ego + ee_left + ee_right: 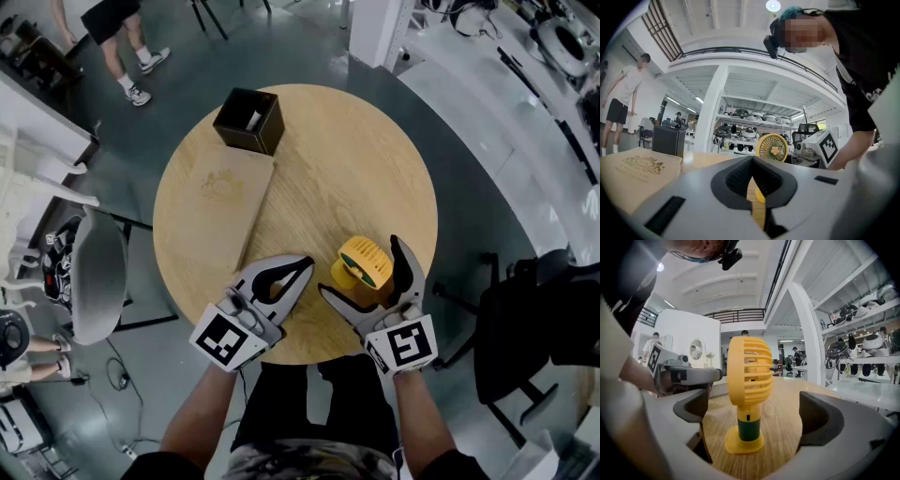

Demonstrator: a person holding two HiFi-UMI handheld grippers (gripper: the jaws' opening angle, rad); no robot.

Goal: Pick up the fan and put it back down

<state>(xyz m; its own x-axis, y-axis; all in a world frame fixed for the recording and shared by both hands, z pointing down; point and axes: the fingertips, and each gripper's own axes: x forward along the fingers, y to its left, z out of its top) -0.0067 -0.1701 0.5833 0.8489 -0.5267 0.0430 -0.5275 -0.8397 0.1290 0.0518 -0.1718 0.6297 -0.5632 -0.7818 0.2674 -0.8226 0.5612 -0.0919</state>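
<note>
Head view: round counter (356, 150), fan (362, 263) standing near its edge at about 5 o'clock. Right gripper (360, 268) straddles the fan, one jaw on each side. Left gripper (302, 265) rests at 6 o'clock, tips together. Black box (248, 120) sits at 11 o'clock, with a flat board (220, 211) below it.

Left gripper view: jaws closed, nothing between them; the fan (772, 146) shows at 1 o'clock beyond the tips.

Right gripper view: jaws wide apart, fan (749, 380) upright between them, base flat on the counter, clear gaps at both pads. No contact.

Judgement: the fan is down and free, so this is either the approach before the grasp or the release after set-down; the frames do not settle which. A pick-up calls for closing evenly on the stem or head. A finish calls for backing straight out without clipping the base.
</note>
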